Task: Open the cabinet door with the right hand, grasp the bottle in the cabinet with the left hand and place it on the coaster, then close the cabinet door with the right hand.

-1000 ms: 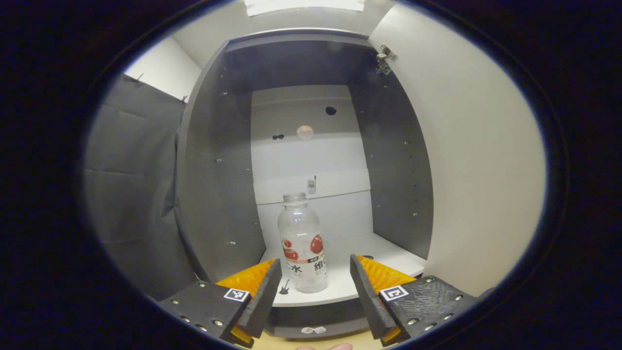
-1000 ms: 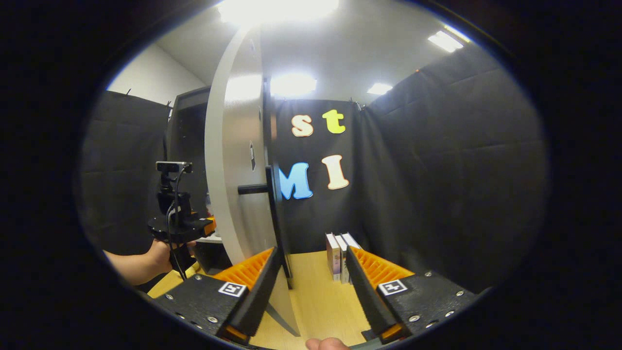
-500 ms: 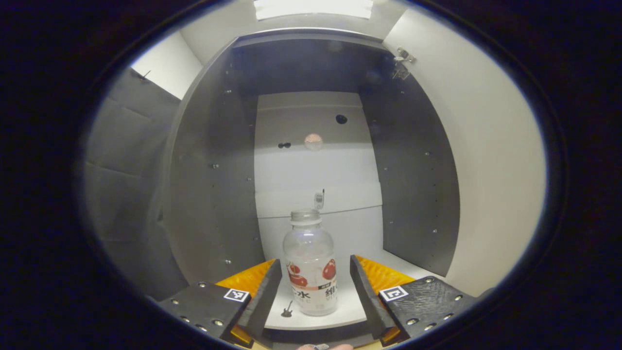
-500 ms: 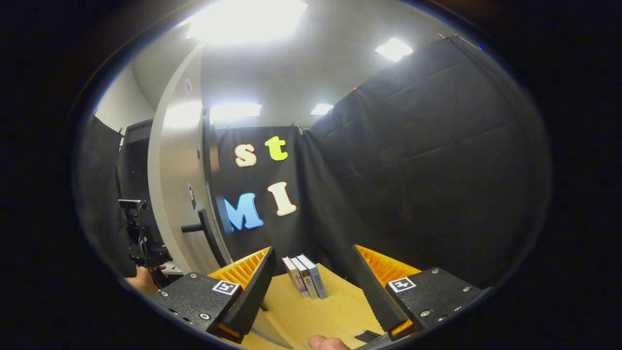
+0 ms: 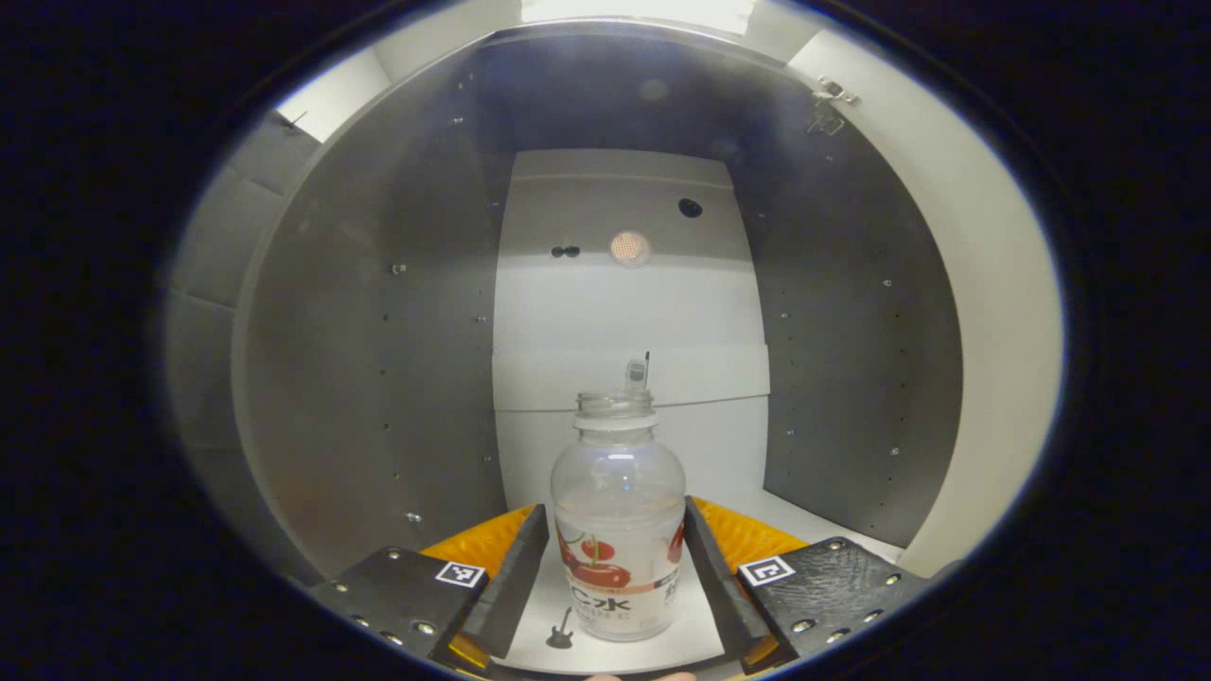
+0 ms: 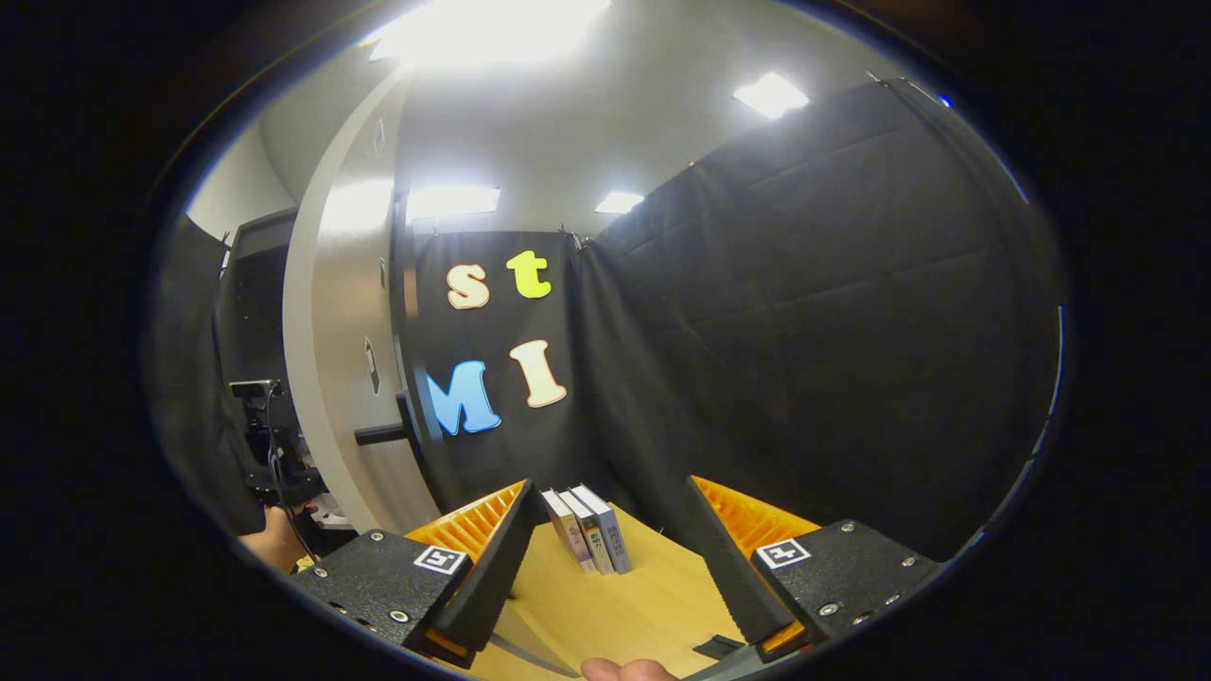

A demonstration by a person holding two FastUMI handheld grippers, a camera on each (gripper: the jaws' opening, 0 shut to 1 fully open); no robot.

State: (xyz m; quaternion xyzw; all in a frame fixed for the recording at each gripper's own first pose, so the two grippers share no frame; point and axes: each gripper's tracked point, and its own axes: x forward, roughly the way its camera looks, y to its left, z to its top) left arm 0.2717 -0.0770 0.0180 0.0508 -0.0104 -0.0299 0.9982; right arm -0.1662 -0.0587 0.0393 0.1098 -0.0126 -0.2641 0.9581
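Left gripper view: gripper [image 5: 615,577] bracketing bottle [image 5: 619,530].

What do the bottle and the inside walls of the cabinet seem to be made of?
The bottle looks like clear, glossy plastic: the white back wall shows through it, with a printed label around it. The cabinet's side walls look like matte dark-grey laminated board, probably, with rows of small drilled holes.

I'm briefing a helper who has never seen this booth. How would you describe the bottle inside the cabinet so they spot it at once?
Look into the open dark-grey cabinet with the white back panel. On its white bottom shelf stands an upright clear plastic bottle, between the fingers of the left gripper. It is uncapped, looks empty, and wears a white label with red fruit; only a tiny black guitar sticker lies beside it.
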